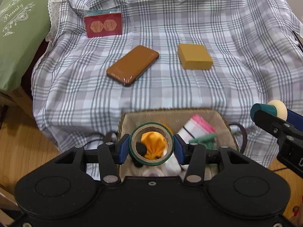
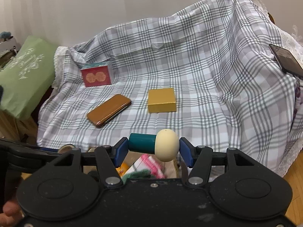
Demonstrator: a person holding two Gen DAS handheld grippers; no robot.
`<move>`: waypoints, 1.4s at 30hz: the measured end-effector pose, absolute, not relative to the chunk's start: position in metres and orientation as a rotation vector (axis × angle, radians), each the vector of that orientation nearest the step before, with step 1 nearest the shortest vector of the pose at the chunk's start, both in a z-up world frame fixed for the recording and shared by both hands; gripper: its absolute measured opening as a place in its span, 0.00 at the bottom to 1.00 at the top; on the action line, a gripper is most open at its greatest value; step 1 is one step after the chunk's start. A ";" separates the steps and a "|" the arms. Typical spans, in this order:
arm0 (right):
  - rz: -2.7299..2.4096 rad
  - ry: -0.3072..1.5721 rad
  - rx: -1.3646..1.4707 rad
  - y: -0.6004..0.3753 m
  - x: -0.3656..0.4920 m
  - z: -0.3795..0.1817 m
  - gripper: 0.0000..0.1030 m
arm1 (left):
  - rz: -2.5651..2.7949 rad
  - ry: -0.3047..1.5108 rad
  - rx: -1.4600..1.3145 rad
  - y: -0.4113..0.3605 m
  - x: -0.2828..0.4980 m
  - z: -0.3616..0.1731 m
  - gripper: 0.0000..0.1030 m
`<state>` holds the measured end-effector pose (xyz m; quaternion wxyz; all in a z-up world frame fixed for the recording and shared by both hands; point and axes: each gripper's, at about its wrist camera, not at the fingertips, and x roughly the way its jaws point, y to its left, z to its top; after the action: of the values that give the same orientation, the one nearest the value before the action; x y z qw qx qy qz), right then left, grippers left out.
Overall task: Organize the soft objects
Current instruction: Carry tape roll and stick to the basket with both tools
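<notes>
Left gripper point(image 1: 151, 147) clamps a green-edged cardboard tape roll point(image 1: 151, 144), right gripper point(image 2: 151, 149) pinches a teal-handled cream sponge applicator point(image 2: 154, 144) over the part-filled woven basket point(image 1: 225, 121), three boxes left on plaid cloth

A sofa-like seat is draped in a grey plaid cloth point(image 2: 208, 60) (lace-edged). A plain pale wall point(image 2: 94, 3) is seen behind, wood floor point(image 1: 22, 147) below.
</notes>
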<state>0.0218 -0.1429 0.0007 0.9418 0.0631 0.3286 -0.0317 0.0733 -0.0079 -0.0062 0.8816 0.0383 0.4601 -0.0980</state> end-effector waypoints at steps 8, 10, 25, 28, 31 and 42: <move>-0.021 0.680 0.179 -0.136 -0.018 -0.004 0.55 | -0.185 0.969 0.060 -0.006 0.041 -0.015 0.46; -0.013 0.693 0.198 -0.135 -0.025 -0.007 0.55 | -0.177 0.961 0.054 -0.005 0.034 -0.016 0.46; -0.049 0.716 0.171 -0.128 -0.035 -0.005 0.55 | -0.085 0.952 -0.007 0.014 0.029 -0.021 0.46; -0.059 0.711 0.149 -0.126 -0.036 -0.002 0.55 | -0.070 0.945 -0.029 0.021 0.025 -0.018 0.46; -0.054 0.705 0.115 -0.121 -0.035 0.000 0.55 | -0.056 0.932 -0.022 0.025 0.025 -0.017 0.46; -0.009 0.716 -0.008 -0.096 -0.029 0.003 0.55 | 0.003 0.965 -0.034 0.036 0.045 -0.021 0.46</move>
<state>-0.0286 -0.0955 0.0032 0.9366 -0.0041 0.3503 -0.0043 0.0451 0.0364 -0.0213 0.8858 -0.0164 0.4638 0.0015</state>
